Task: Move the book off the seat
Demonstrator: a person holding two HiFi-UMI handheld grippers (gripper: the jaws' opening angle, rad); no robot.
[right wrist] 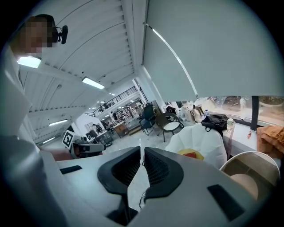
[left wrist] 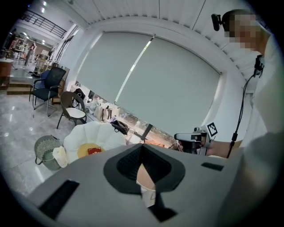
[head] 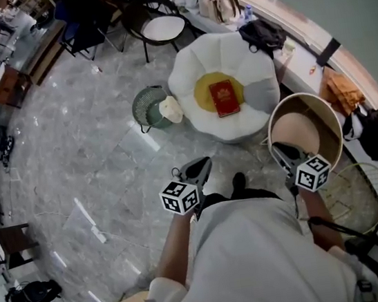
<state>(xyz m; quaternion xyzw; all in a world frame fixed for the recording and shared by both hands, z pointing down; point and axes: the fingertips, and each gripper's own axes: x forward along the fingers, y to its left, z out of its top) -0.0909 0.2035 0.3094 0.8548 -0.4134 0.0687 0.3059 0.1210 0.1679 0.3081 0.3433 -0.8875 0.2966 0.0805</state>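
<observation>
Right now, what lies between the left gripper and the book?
In the head view, only bare floor and the white seat's front rim separate the left gripper from the book.

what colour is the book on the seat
Red, lying on a yellow cushion; the book shows best in the head view.

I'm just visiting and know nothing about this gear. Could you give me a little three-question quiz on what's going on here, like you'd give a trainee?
1. Where does the red book lie? A: on a shelf. B: on the yellow cushion of the white seat. C: in a drawer.
2. Fill in: the left claw and the right claw are both ____ (open or shut).
3. True or false: the right claw is gripping the book.
Key: 1 B. 2 shut. 3 false; it is apart from the seat, with nothing in it.
</observation>
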